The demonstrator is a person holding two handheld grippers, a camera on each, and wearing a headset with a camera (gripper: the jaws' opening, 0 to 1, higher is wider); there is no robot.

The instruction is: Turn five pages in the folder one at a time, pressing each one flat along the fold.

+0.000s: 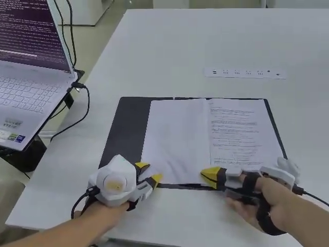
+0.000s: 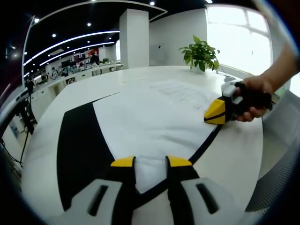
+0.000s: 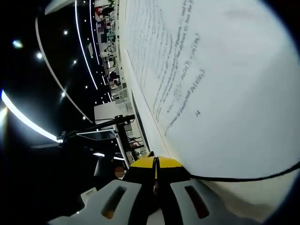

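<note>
One folder, two hand-held grippers

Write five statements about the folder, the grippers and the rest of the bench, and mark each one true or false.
1. The folder lies open on the table. True.
2. The left gripper is shut. False: its jaws stand apart at the folder's near edge.
3. The right-hand page carries printed text. True.
4. The laptop is closed. False: it is open, with its screen lit.
5. The right gripper is wide open. False: its yellow tips meet.
</note>
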